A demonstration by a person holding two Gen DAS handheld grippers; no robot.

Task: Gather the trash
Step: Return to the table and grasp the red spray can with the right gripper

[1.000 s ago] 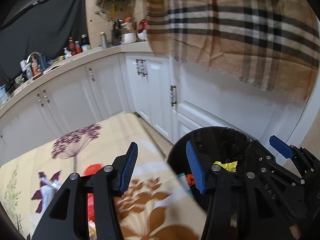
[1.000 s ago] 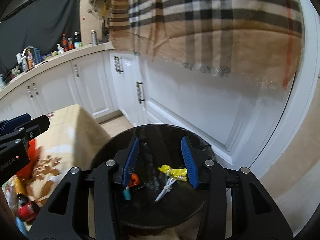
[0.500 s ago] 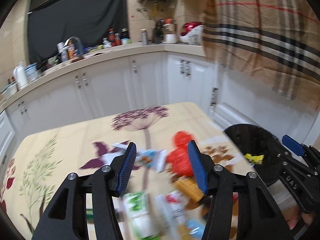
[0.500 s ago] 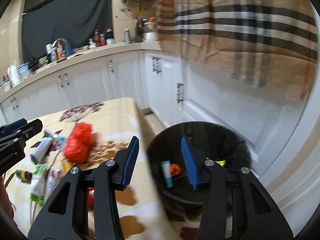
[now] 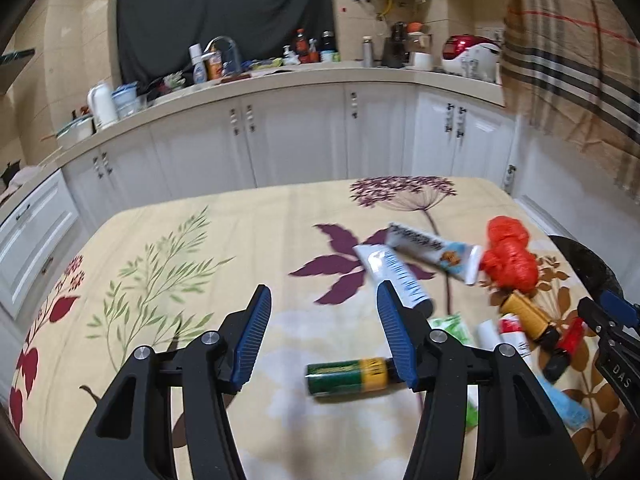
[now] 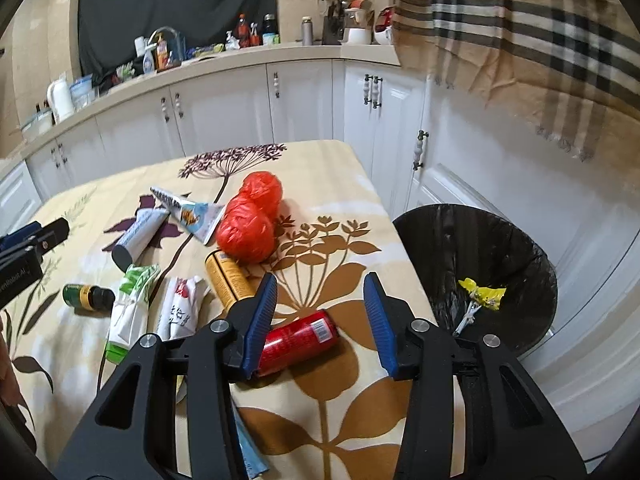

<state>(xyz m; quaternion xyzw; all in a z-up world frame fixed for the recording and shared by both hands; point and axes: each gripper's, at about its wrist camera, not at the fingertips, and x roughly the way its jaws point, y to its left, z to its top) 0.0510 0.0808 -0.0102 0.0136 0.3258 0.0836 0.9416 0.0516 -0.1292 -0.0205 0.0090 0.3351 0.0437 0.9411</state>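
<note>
Kitchen setting: white cabinets, a cluttered counter, and a floral tabletop [image 6: 120, 364] with a black bin [image 6: 476, 276] just off its 3 o'clock edge, as the right wrist view shows it.

Progress: I judge the task barely under way. I can make out only a yellow wrapper [image 6: 482, 294] lying in the bin; the rest of its inside I cannot read. Most trash remains on the tabletop: two red bags [image 6: 250, 218] at 12 o'clock of the pile, two tubes [image 6: 138, 238] at 10 o'clock, a yellow can [image 6: 228, 280], a white packet [image 6: 180, 308], a green packet [image 6: 128, 312], a green bottle [image 6: 86, 296] at 9 o'clock, and a red can [image 6: 298, 338] nearest me.

Left gripper [image 5: 324, 332]: my jaws stand moderately wide and hold nothing, having just opened a little; the green bottle lies beneath and just beyond them, partly behind the right-hand jaw, untouched.

Right gripper [image 6: 316, 320]: jaws moderately wide, empty; the red can lies under the left-hand jaw, and I cannot tell whether it touches.

Writing: "DAS" is legible on the right gripper's body in the left view; the left gripper's body shows lettering ending "Robot.AI". The white packet carries red characters too blurred to read, and the tube and can labels are likewise unreadable.
</note>
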